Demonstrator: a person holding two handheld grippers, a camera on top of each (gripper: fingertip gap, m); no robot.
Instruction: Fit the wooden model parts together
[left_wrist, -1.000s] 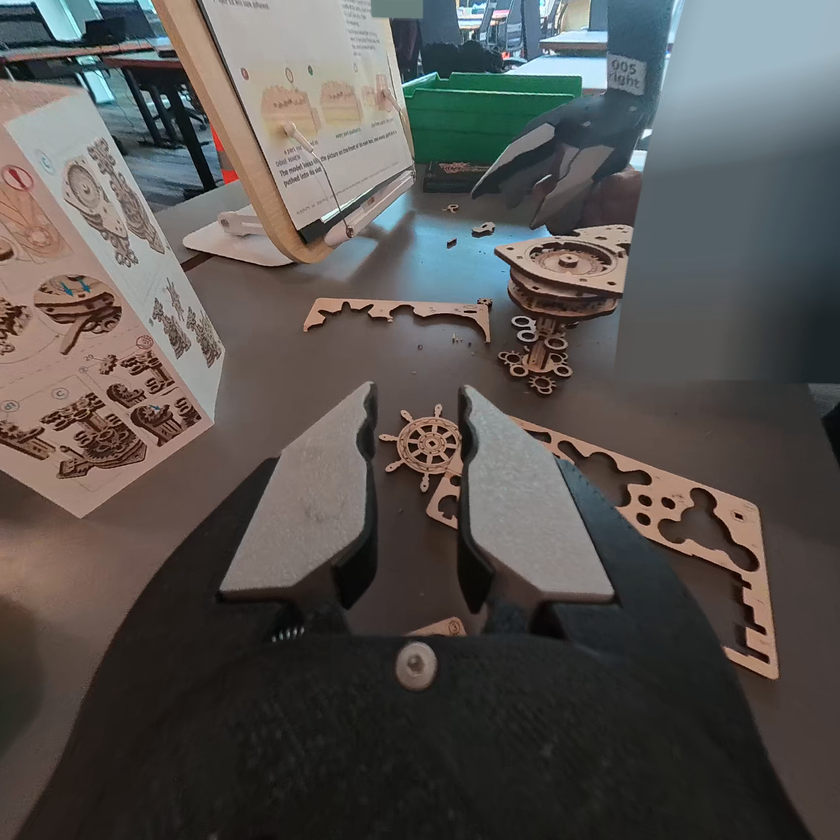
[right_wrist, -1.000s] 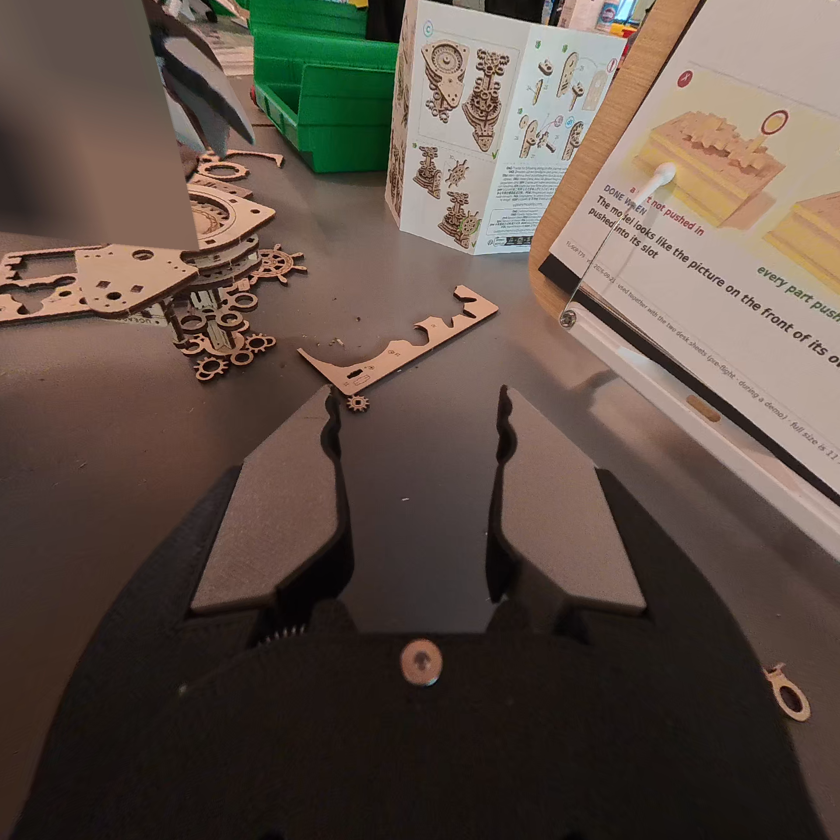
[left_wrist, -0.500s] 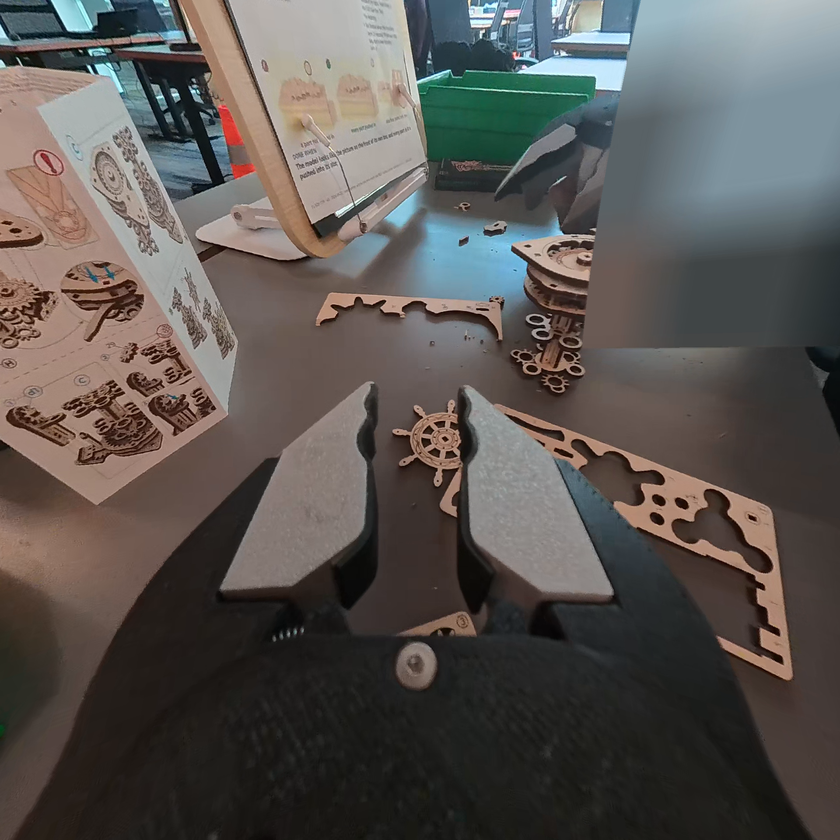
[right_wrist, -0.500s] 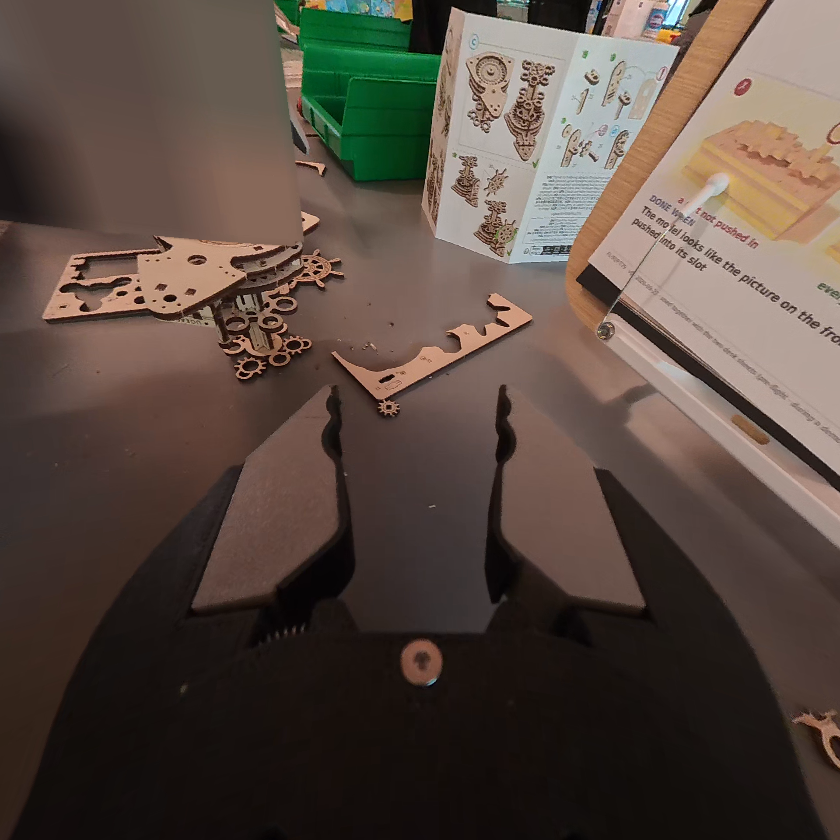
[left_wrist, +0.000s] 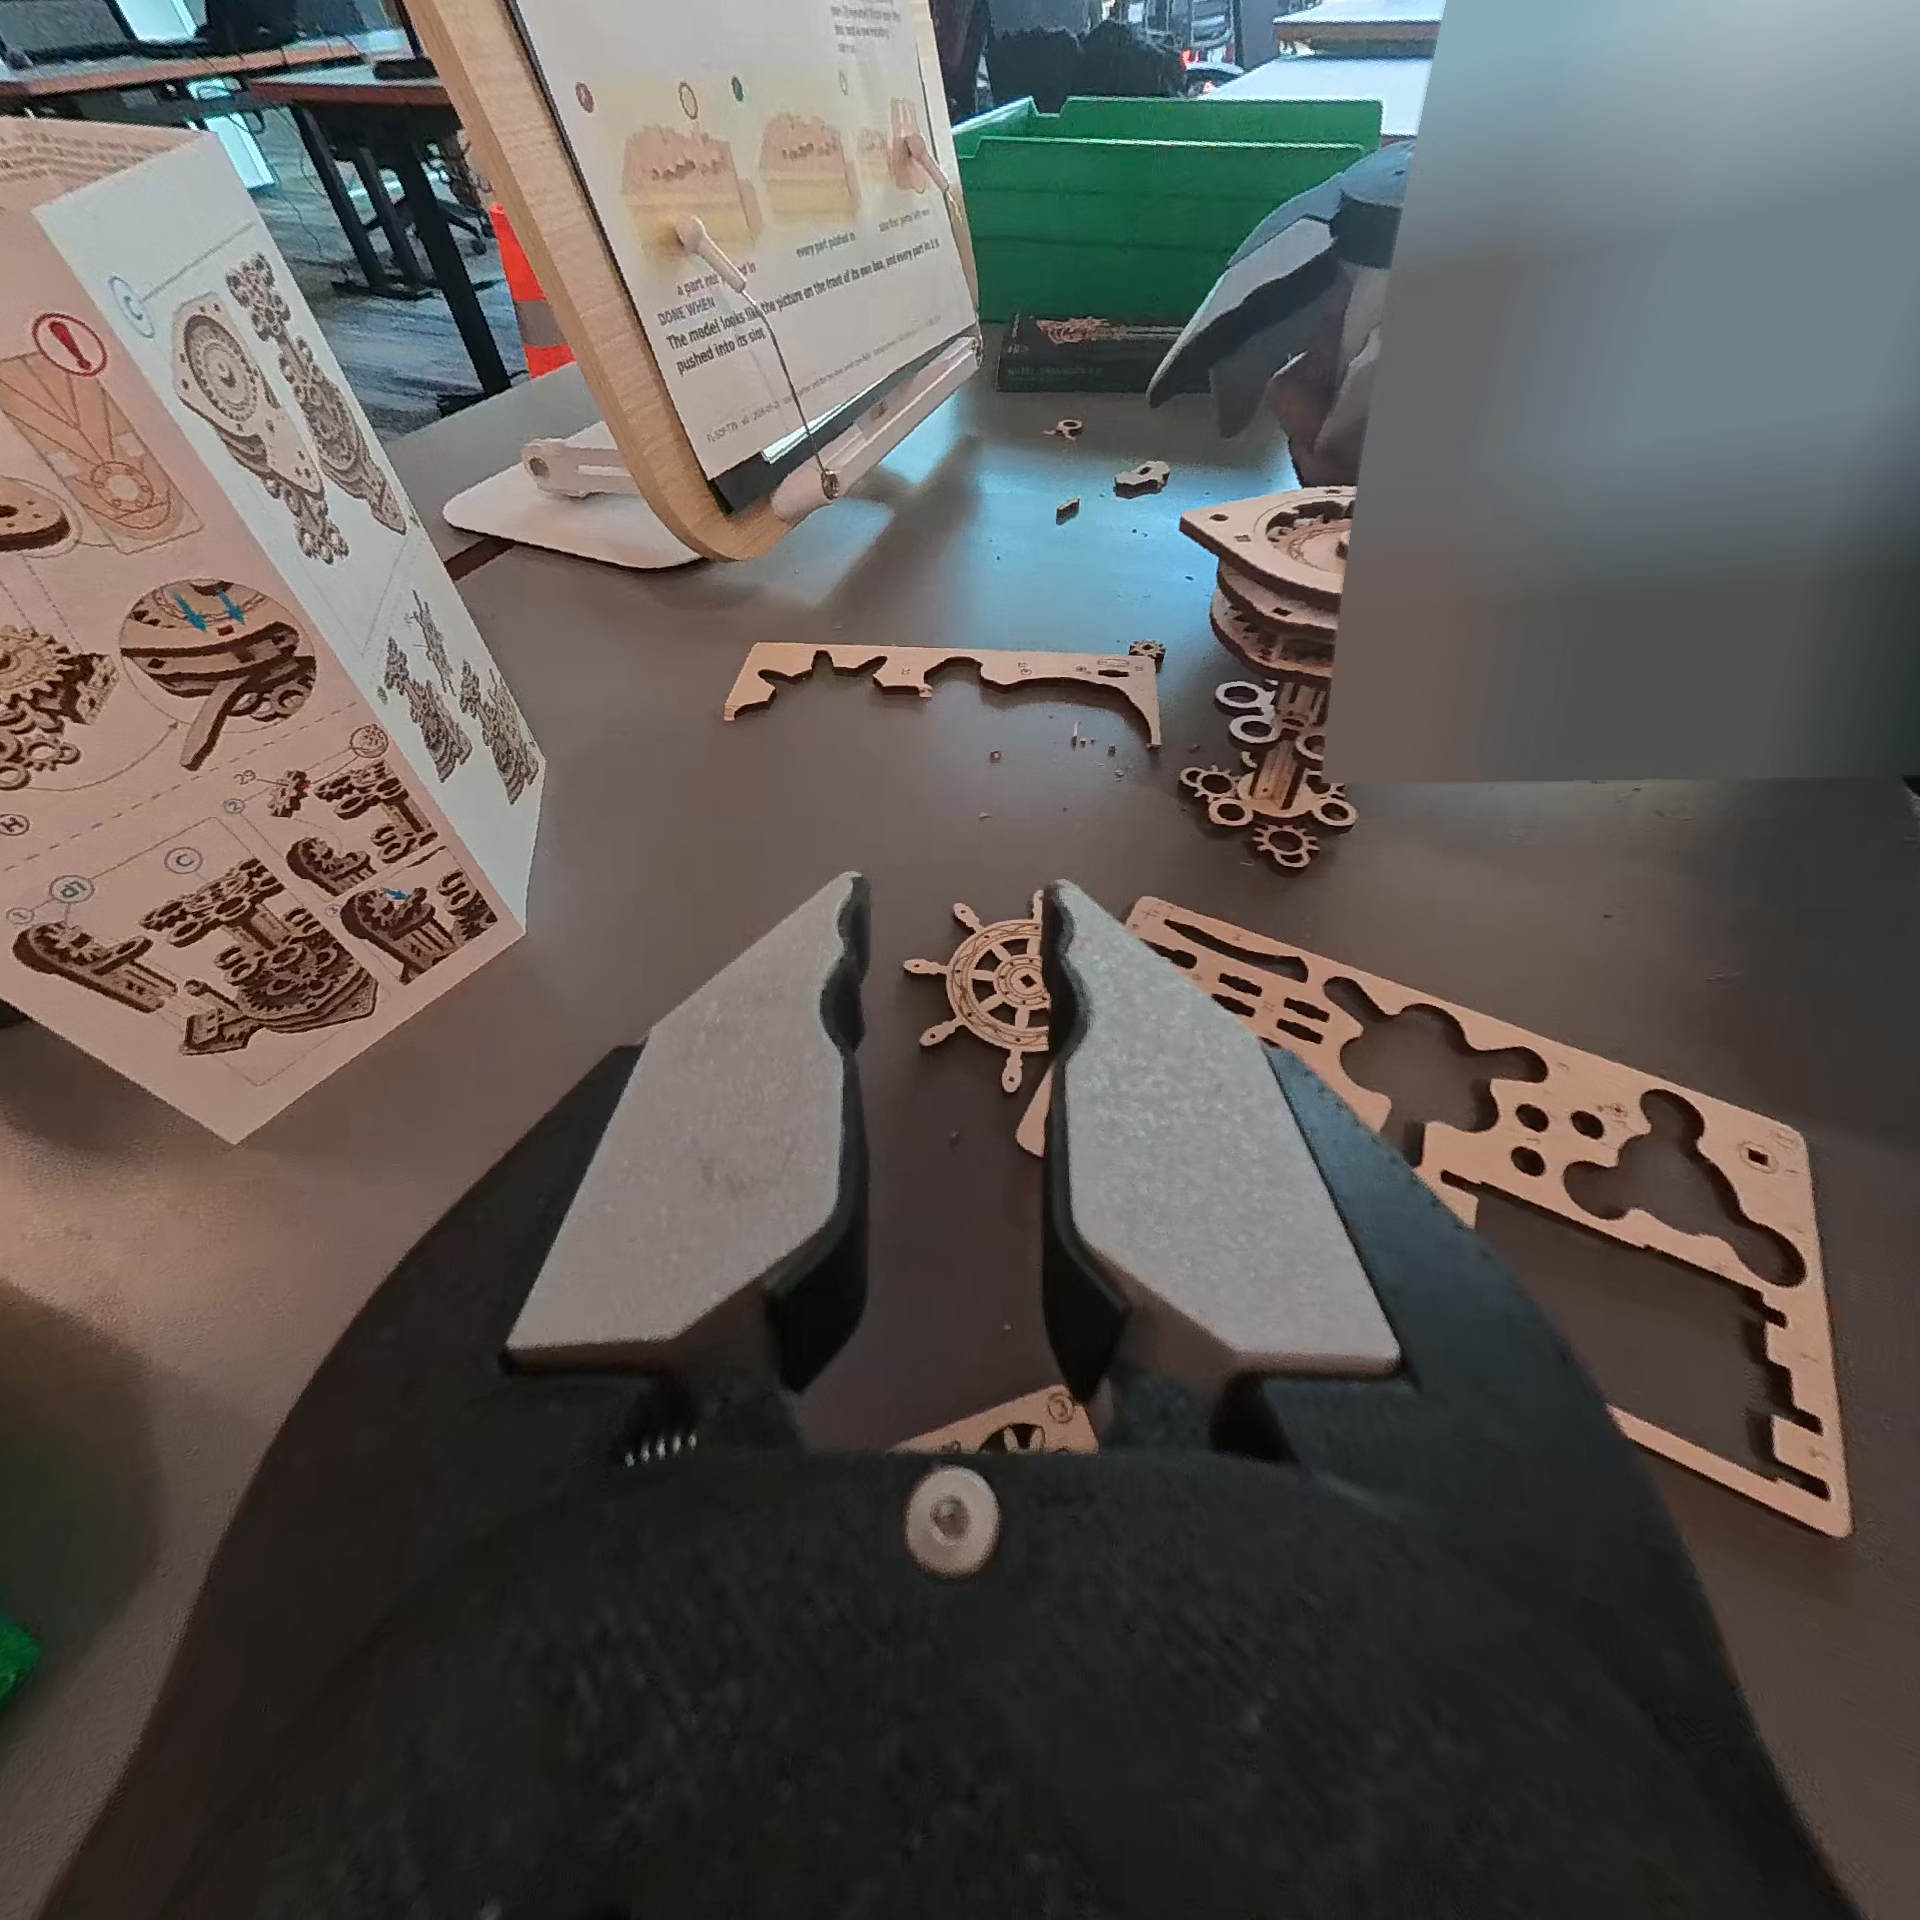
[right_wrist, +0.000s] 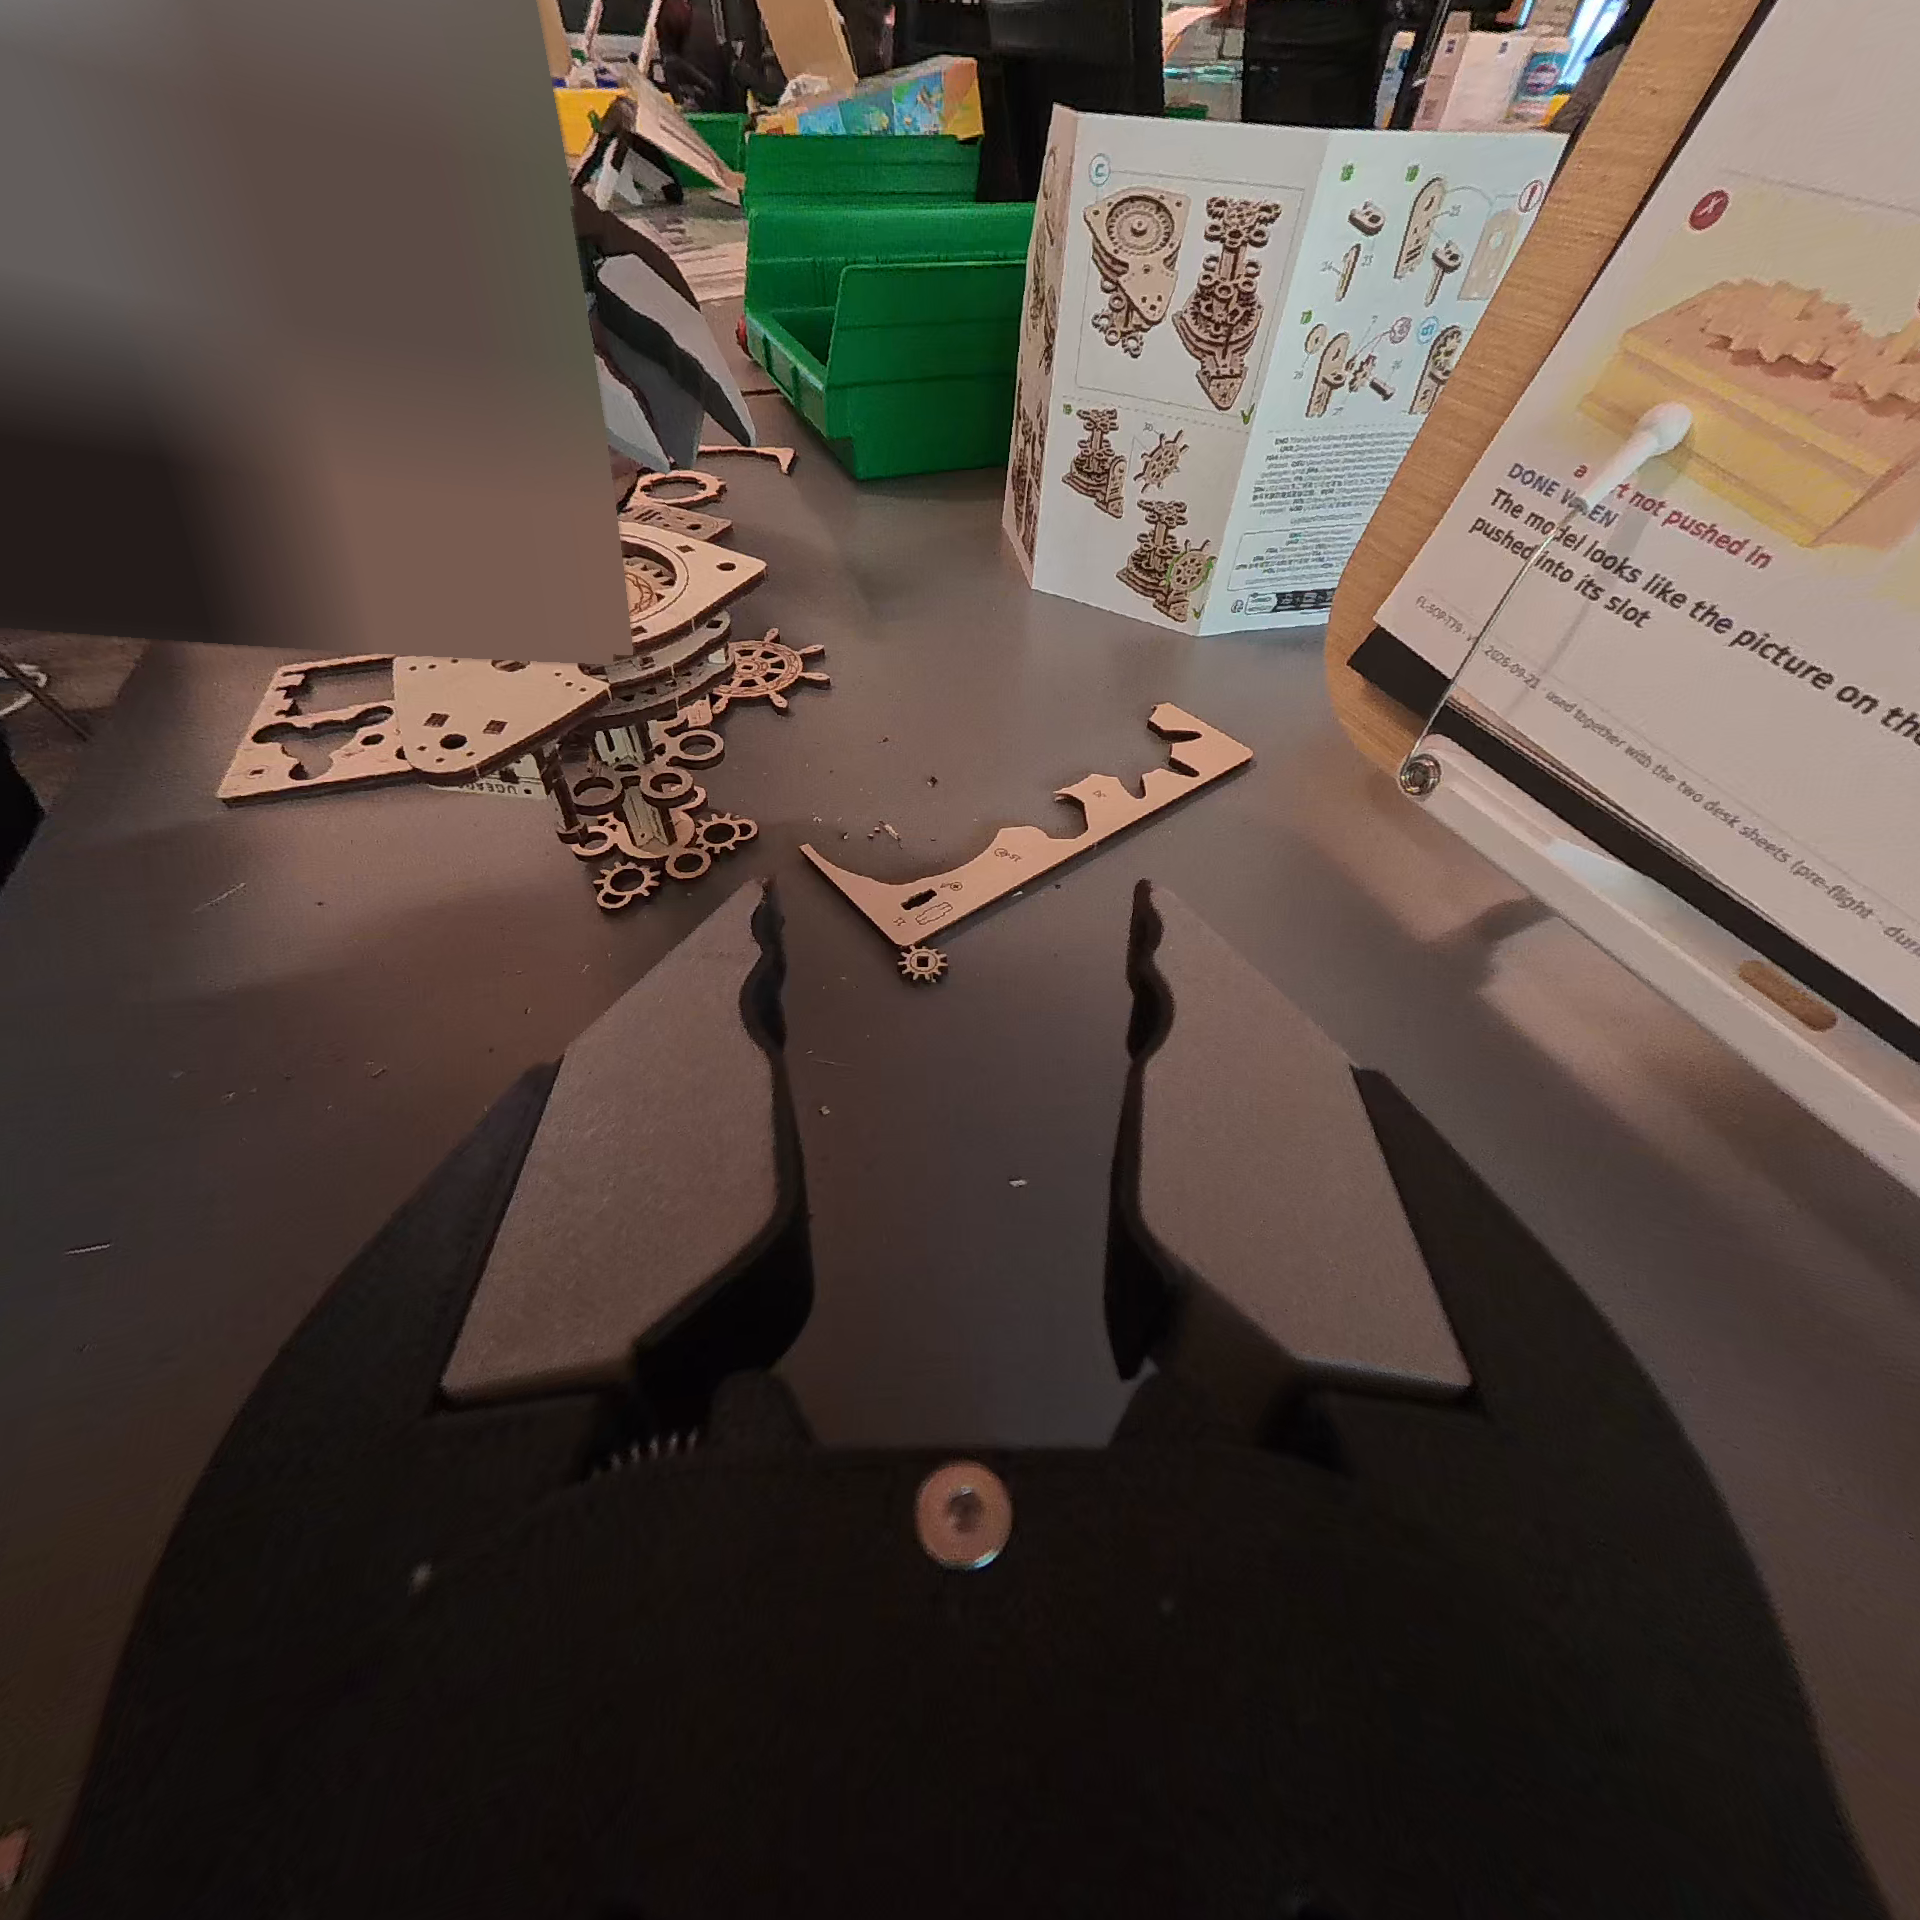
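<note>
Left gripper (left_wrist: 951, 935) low over the grey desk (left_wrist: 727, 831), fingers (left_wrist: 717, 1122) parted by a narrow gap, nothing between them. Ship's-wheel part (left_wrist: 987, 987) flat on the desk just past the fingertips, partly hidden by the right-hand finger. Punched-out wooden sheet (left_wrist: 1558, 1164) lying flat just right of the wheel. Scrap strip with jagged cut-outs (left_wrist: 935, 681) farther on, mid-desk; tiny gear (left_wrist: 1146, 650) at its right end. Partly built wooden model (left_wrist: 1278, 623) standing right of the strip, layered plates on a stem with ring-shaped feet, partly behind a blurred patch. Folded instruction leaflet (left_wrist: 239, 644) upright at left; wooden-framed document stand (left_wrist: 727, 260) behind; green bin (left_wrist: 1143, 197) at the back. Right gripper (right_wrist: 951, 914) also over the desk, fingers (right_wrist: 644, 1195) spread wide and empty. Same tiny gear (right_wrist: 922, 963) just ahead of the gap, touching the strip's (right_wrist: 1039, 842) near corner. Model (right_wrist: 644, 707) ahead to the left, wheel (right_wrist: 771, 670) beside it.
</note>
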